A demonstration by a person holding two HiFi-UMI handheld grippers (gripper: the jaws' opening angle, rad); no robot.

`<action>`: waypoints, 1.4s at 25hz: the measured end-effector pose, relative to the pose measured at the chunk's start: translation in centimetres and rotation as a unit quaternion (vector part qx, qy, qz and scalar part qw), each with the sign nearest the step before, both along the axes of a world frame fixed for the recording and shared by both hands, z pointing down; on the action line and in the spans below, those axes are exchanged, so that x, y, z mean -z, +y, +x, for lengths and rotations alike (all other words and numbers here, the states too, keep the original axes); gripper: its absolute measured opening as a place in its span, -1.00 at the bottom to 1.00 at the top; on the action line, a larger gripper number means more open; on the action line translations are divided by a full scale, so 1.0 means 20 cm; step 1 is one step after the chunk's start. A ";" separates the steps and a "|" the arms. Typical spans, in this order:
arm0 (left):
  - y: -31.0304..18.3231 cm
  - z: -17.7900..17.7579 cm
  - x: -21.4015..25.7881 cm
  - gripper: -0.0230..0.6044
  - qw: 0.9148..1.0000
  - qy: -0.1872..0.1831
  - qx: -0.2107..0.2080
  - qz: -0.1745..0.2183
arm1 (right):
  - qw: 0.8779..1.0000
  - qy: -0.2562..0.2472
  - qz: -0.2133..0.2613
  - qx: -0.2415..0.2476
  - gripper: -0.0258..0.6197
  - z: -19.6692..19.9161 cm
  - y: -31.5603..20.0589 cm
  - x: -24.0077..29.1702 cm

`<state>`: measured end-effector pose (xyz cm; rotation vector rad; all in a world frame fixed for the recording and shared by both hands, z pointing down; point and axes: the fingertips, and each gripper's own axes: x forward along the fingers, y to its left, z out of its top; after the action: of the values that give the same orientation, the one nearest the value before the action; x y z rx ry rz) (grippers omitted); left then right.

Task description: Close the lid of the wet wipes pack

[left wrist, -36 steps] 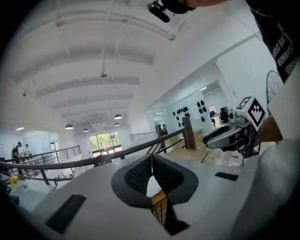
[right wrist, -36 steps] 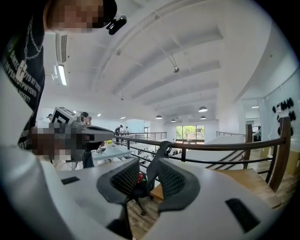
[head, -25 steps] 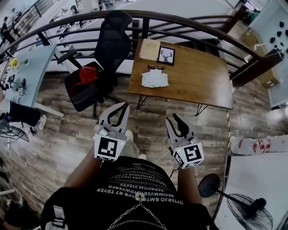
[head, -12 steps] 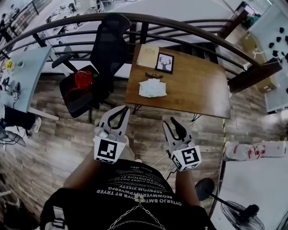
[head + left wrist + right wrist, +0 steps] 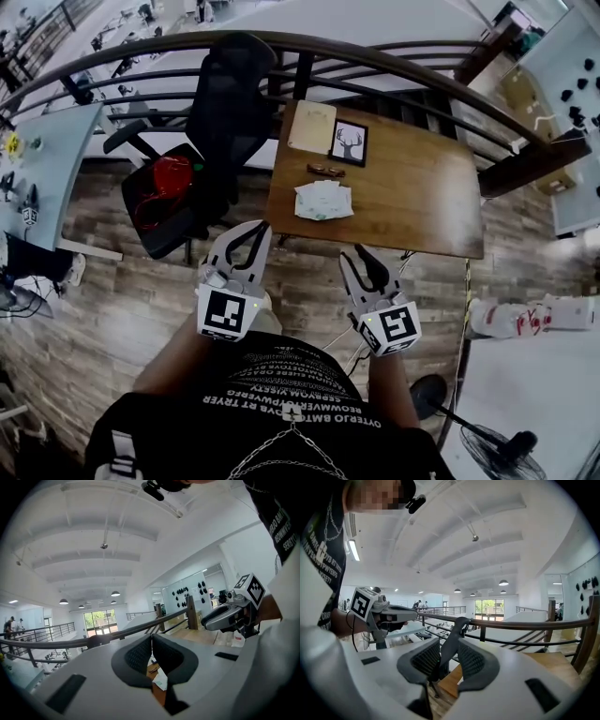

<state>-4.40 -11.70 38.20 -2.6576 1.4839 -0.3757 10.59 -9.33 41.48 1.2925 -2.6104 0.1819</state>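
Change: wet wipes pack [image 5: 323, 200] on the surface [image 5: 412, 187] now nearer; closing not yet begun
Left hand-held gripper [image 5: 251, 232]: jaws together, empty; short of the pack
Right hand-held gripper [image 5: 361, 258]: jaws wide apart, empty

Grippers: two, the left gripper [image 5: 246, 236] and the right gripper [image 5: 356, 255]. Wooden table [image 5: 412, 187]: one. On its top are four items: one wet wipes pack [image 5: 323, 200], one framed picture [image 5: 350, 142], one tan sheet [image 5: 311, 126], and one small dark item [image 5: 326, 171] too small to identify. Office chair [image 5: 225, 103]: one, black, with one red item [image 5: 161, 178] on the seat. Pale table [image 5: 56, 169]: one, at the left edge. Curved handrail [image 5: 375, 58]: one. Standing fan [image 5: 511, 450]: one, on the floor at lower right.
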 end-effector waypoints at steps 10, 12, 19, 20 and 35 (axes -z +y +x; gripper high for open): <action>-0.27 -0.11 0.03 -0.83 1.000 0.012 -0.026 0.011 | 1.000 0.000 -0.003 -0.010 -0.54 -0.17 -0.25 0.02; -0.31 -0.13 0.02 -0.83 0.999 0.013 -0.033 0.012 | 1.000 -0.001 -0.001 -0.012 -0.54 -0.20 -0.29 0.02; -0.43 -0.12 -0.05 -0.83 0.999 0.015 -0.039 -0.013 | 0.999 -0.002 -0.013 -0.036 -0.56 -0.15 -0.35 -0.02; -0.45 -0.11 -0.06 -0.83 0.999 0.014 -0.041 -0.015 | 0.999 -0.003 -0.016 -0.040 -0.56 -0.14 -0.36 -0.03; -0.73 -0.02 -0.13 -0.83 1.000 -0.004 0.001 -0.028 | 1.000 -0.020 -0.022 0.007 -0.56 -0.04 -0.73 -0.10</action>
<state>-4.71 -26.22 40.72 -2.6933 1.4945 -0.4344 9.71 -23.92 43.48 1.2688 -2.6318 0.2636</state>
